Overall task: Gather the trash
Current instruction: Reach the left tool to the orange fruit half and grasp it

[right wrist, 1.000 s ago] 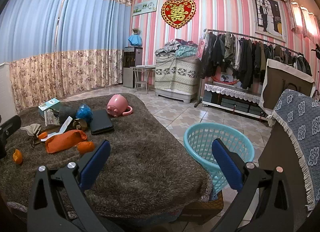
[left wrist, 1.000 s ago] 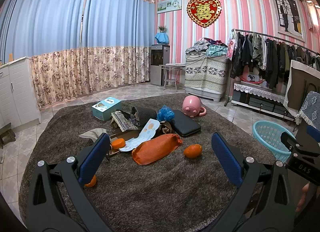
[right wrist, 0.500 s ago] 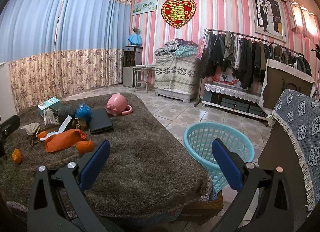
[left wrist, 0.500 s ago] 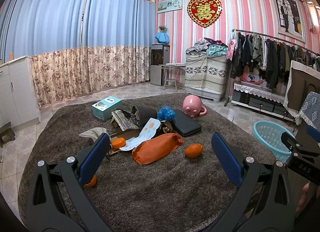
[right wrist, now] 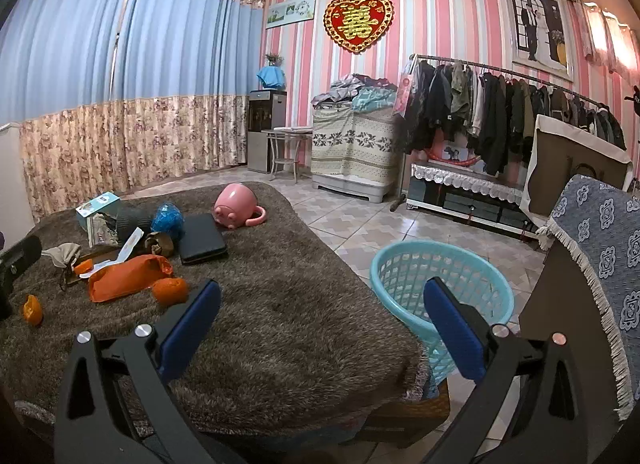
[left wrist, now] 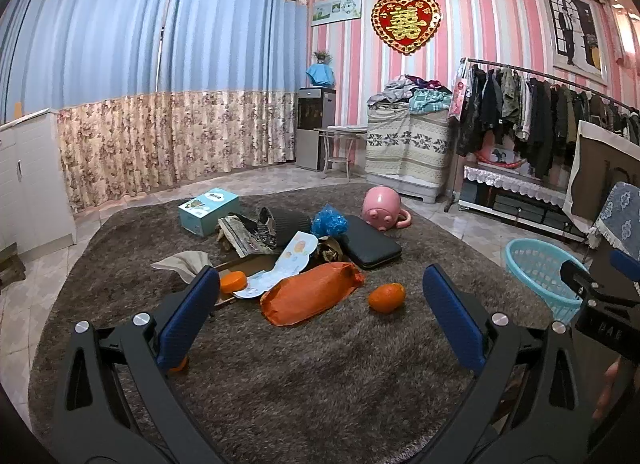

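Trash untouched: crumpled orange plastic bag (left wrist: 310,293) and peels mid brown shaggy rug (left wrist: 320,376); round turquoise plastic basket (right wrist: 440,284) off its right edge looks empty. Left gripper (left wrist: 320,316) and right gripper (right wrist: 322,324) both spread wide, grasping nothing.

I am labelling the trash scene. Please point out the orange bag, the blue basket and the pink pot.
orange bag (left wrist: 310,298): left wrist view, middle of its body.
blue basket (right wrist: 442,258): right wrist view, far inner wall.
pink pot (left wrist: 380,204): left wrist view, rounded side.

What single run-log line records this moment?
left gripper: open, empty | right gripper: open, empty | orange bag: on rug | basket: beside table, nothing visible inside
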Available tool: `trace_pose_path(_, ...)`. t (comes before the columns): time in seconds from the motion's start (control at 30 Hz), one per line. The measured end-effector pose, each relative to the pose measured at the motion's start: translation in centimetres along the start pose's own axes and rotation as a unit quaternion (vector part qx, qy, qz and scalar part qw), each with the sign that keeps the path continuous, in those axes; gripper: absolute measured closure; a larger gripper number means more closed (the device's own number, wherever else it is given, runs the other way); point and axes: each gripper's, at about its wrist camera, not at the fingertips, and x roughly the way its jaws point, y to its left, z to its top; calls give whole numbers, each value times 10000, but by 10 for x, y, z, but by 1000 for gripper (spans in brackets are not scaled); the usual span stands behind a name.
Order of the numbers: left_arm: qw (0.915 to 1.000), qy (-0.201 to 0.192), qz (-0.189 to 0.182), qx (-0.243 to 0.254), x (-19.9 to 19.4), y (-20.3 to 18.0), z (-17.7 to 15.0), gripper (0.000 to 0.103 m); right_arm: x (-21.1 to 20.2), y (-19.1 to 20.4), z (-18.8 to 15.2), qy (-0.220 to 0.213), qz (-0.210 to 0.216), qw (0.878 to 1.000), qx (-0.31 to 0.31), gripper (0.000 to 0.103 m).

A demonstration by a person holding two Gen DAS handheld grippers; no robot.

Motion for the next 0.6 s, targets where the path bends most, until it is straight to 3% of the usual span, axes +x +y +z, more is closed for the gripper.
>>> trace_pose_path(0.3,9997,246,-68,-33,15,8,-20,5,17,-4,-4,68,128,9998,132,4)
trace_pose_path(0.6,9972,600,260,-356,42,61,-36,5,38,2,-7,266,-34,9996,69,4)
